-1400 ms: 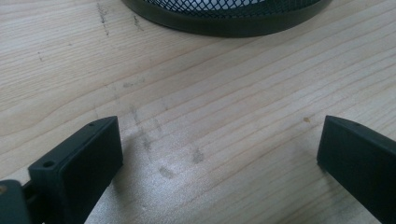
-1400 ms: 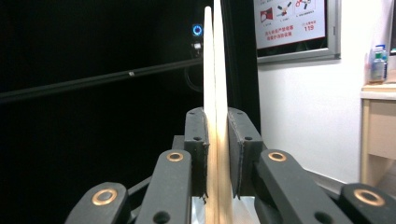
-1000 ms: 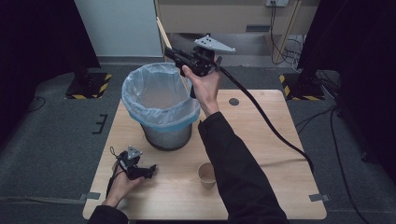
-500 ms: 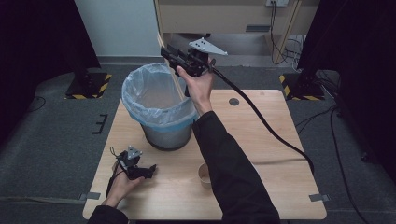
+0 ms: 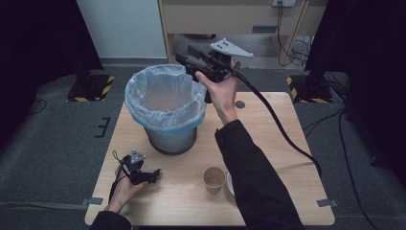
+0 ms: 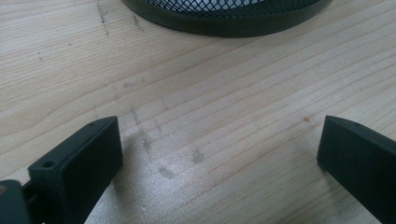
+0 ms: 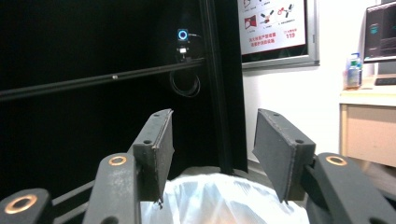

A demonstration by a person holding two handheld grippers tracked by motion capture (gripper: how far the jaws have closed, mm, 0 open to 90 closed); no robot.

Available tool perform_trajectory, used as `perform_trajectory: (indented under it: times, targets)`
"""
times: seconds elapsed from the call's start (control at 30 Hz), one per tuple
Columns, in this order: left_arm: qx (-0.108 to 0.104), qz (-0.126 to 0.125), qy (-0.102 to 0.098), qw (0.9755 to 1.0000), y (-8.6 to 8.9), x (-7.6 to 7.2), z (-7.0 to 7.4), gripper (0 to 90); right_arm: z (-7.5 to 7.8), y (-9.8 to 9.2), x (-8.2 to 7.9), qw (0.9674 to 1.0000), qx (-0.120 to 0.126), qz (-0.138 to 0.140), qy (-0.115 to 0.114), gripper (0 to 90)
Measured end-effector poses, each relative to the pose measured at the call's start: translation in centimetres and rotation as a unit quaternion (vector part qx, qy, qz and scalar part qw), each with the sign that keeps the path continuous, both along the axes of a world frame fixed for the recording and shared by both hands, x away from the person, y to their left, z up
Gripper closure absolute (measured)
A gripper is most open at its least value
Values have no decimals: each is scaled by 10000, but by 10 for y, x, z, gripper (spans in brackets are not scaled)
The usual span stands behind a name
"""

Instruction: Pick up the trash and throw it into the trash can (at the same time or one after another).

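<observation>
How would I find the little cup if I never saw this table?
Look at the wooden table. The big bin with a blue bag stands on it; nearer the person sits the cup. It is small, tan paper, open on top.

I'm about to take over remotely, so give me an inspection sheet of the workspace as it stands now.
Surface: light wooden table, stained near left claw.
Job's things: black mesh bin with pale blue plastic liner, a thin stick inside.
Clutter: brown paper cup, upright near front edge; white item beside it, partly hidden.
Grippers: right claw above bin's far rim, jaws just opened, nothing between; left claw open, on the table.
Cables: thick black cable crosses table.
Surroundings: dark curtains, grey floor, wooden cabinet.
</observation>
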State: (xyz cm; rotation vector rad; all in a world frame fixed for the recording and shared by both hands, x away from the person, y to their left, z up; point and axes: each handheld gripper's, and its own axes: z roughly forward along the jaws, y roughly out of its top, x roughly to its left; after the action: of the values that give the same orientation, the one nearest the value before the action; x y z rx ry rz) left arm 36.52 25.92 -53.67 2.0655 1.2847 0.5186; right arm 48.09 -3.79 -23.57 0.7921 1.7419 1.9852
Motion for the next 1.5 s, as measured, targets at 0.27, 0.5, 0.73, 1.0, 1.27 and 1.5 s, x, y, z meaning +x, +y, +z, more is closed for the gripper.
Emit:
perform_trajectory:
  times: [0.27, 0.5, 0.73, 1.0, 1.27, 1.5]
  targets:
    - [1, 6, -1, 10000, 0, 0, 0, 0, -14, -56, -41, 9996, -251, -129, -11, 414]
    - [3, 6, 7, 10000, 0, 0, 0, 0, -33, -91, -64, 9984, -466, -277, 163, 368]
    - [5, 13, 6, 10000, 0, 0, 0, 0, -59, -114, -88, 9965, -742, -287, 268, 326]
    - [10, 23, 10, 10000, -1, 0, 0, 0, -111, -140, -108, 9913, -1065, -442, 632, 322]
    - [10, 23, 9, 10000, -1, 0, 0, 0, -168, -166, -117, 9757, -1683, -774, 1170, 324]
    - [11, 25, 11, 10000, -1, 0, 0, 0, -212, -191, -119, 9577, -2096, -808, 1798, 328]
